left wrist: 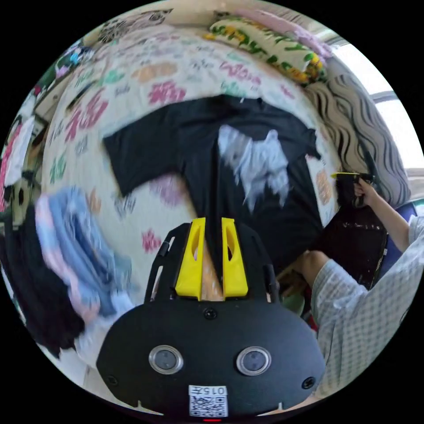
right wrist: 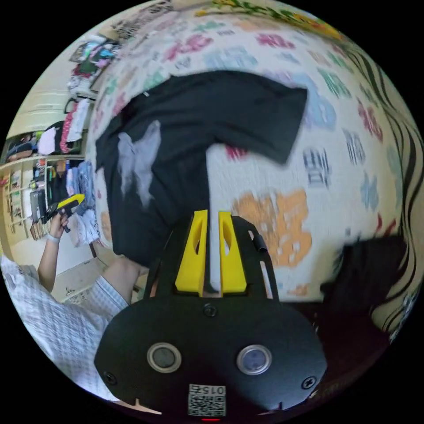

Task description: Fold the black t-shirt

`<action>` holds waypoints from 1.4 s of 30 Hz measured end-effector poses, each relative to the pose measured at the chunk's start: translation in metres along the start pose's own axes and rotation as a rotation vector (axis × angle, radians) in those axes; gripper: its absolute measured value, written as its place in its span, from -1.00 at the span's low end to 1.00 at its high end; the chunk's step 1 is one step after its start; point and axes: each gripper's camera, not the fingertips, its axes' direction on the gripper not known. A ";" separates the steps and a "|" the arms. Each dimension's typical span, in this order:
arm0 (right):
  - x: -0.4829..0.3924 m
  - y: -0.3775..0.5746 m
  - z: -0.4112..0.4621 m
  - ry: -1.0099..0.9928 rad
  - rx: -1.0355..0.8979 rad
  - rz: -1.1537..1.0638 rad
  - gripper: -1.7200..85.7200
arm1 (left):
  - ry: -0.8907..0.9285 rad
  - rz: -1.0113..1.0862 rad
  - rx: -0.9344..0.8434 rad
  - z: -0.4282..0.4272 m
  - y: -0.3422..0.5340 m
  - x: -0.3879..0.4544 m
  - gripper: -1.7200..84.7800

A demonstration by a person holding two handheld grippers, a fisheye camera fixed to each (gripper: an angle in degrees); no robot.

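Patterned bedspread (left wrist: 132,92) covers a bed that serves as the work surface. At 12 to 1 o'clock in the left gripper view lie pillows (left wrist: 269,44). A pile of blue clothes (left wrist: 75,247) sits at 8 o'clock there, beside dark garments.

The t-shirt (left wrist: 212,145) lies spread flat on the bedspread, print side up, with a pale print (left wrist: 256,163) on the chest. Both sleeves are laid out to the sides and the body runs toward the bed edge nearest the person. In the right gripper view the t-shirt (right wrist: 185,132) shows one sleeve reaching to 2 o'clock.

Left gripper (left wrist: 211,225): jaws stand a narrow gap apart, holding nothing, hovering over the lower body of the shirt. Contact with the cloth cannot be confirmed; the frame is blurred. Right gripper (right wrist: 212,218): jaws likewise slightly parted and empty, poised at the shirt's side edge. Each gripper also appears small in the other's view, held in a hand (left wrist: 364,187) at 3 o'clock and 9 o'clock respectively.

Assessment: the shirt appears laid out and no fold is visible. Sleeve folds and body folds all remain. The task stands at its beginning.
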 end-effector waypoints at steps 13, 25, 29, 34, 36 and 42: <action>-0.076 -0.217 0.024 0.199 -0.042 -0.147 -0.85 | 0.200 -0.224 0.014 0.162 -0.264 -0.022 -0.96; -0.088 -0.220 0.014 0.293 -0.036 -0.209 -0.95 | -0.025 -0.097 0.214 0.196 -0.325 0.020 -0.98; -0.086 -0.215 0.011 0.290 -0.028 -0.197 -0.94 | 0.005 -0.058 0.186 0.219 -0.341 0.044 -0.98; -0.063 -0.188 -0.020 0.135 0.079 -0.088 -0.91 | 0.004 0.055 0.153 0.248 -0.339 0.103 -0.98; -0.057 -0.167 -0.035 0.089 0.127 -0.064 -0.93 | -0.069 0.066 0.068 0.273 -0.346 0.116 -0.98; -0.044 -0.072 -0.062 0.083 0.148 -0.095 -0.95 | -0.203 0.051 -0.067 0.336 -0.383 0.157 -0.98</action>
